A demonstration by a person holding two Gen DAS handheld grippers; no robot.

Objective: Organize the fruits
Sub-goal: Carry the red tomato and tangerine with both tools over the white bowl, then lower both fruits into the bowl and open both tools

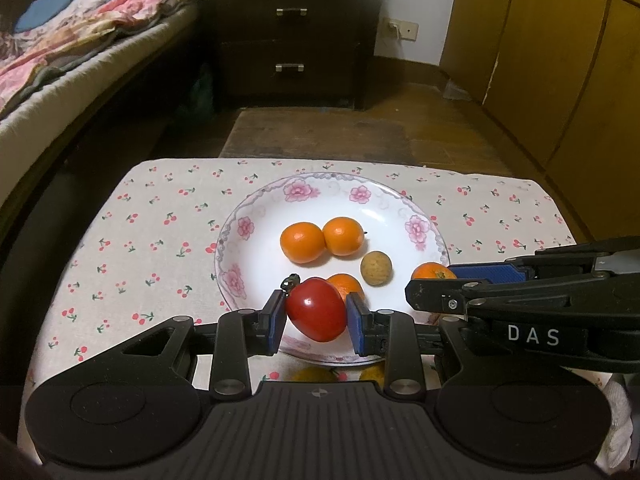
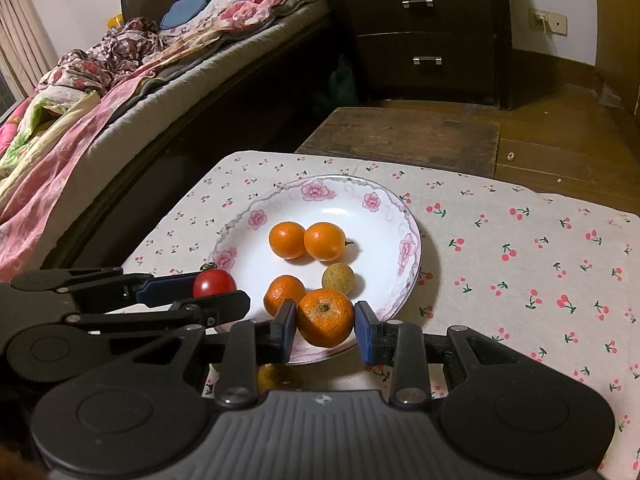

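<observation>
we had both grippers over the near rim of the flowered plate (image 1: 424, 227), each with a fruit in its jaws. the left gripper (image 1: 317, 312) was clamped on a red tomato (image 1: 316, 309), both blue pads pressed against its sides, the stem end tipped toward the left pad. the right gripper (image 2: 325, 322) was clamped on a mandarin (image 2: 325, 317), stem scar facing up, the left pad touching it and the right pad at its skin.

on the plate lay two mandarins (image 2: 306, 240) touching each other near the middle, a third mandarin (image 2: 283, 293) just behind the held one, and a small tan, rough-skinned fruit (image 2: 338, 278) to their right. two yellowish fruits (image 1: 310, 374) lay half hidden on the cherry-print cloth (image 1: 140, 240) under the left gripper.

we judged the step to be placing: both fruits held just above the plate, not yet let go. the next move called for lowering each onto bare plate, clear of the others, then opening the jaws gently so neither round fruit rolled off the rim.
</observation>
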